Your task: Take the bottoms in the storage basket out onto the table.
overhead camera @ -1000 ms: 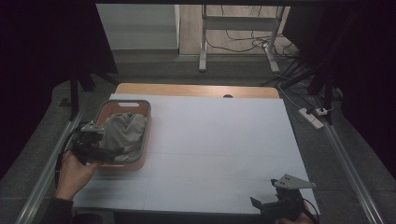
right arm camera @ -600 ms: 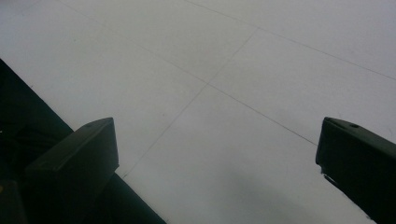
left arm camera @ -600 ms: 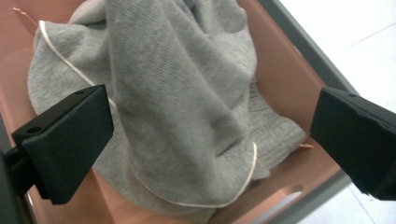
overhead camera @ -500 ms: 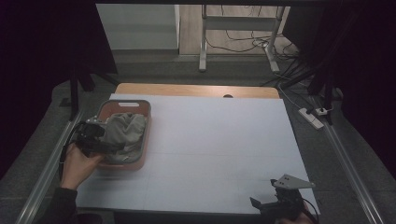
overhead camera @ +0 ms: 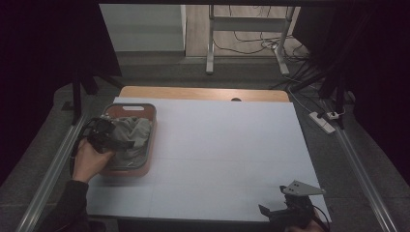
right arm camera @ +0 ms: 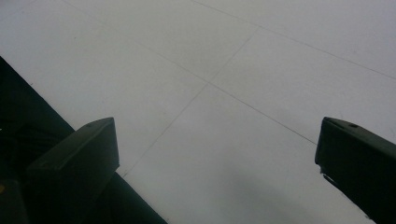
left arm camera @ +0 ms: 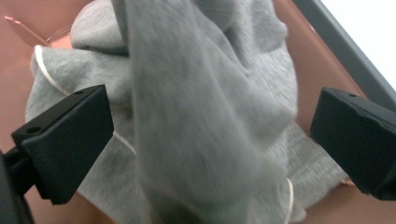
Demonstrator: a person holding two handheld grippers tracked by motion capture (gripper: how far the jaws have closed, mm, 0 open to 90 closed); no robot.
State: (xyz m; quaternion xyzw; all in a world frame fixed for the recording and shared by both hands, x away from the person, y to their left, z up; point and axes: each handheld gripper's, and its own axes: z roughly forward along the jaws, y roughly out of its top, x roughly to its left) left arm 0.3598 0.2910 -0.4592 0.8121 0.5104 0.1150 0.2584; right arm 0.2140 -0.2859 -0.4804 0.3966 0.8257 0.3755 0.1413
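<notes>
Jaws of the left gripper (left arm camera: 205,140) stand wide apart in the left gripper view, one black block at lower left of the frame, the other at right edge, with grey cloth (left arm camera: 196,107) between and beyond them; neither jaw visibly presses the fabric. Cloth looks like soft fleece, bunched in folds, with a thin pale cord (left arm camera: 46,74) looping along its edge at left and lower right. It lies inside a reddish-brown tray (left arm camera: 322,60), whose wall runs diagonally at upper right, white table beyond it in the top right corner.

High view: left gripper (overhead camera: 109,135) sits over the tray (overhead camera: 126,109) at left-centre of the frame, held by the person's left hand (overhead camera: 89,159), dark sleeve coming in from the bottom left. Grey cloth (overhead camera: 135,137) fills most of the tray, heaped toward its right side. Tray rests on the white table (overhead camera: 227,150) near the left edge; a handle slot shows at its far end.

Right gripper (right arm camera: 215,158) jaws also apart in the right gripper view, nothing between them, just bare white table surface (right arm camera: 243,93) with faint seam lines; dark table edge at lower left. In the high view the right gripper (overhead camera: 290,210) is at bottom right of the frame, near the table's front edge, grey three-cornered plate on top, well apart from the tray.
</notes>
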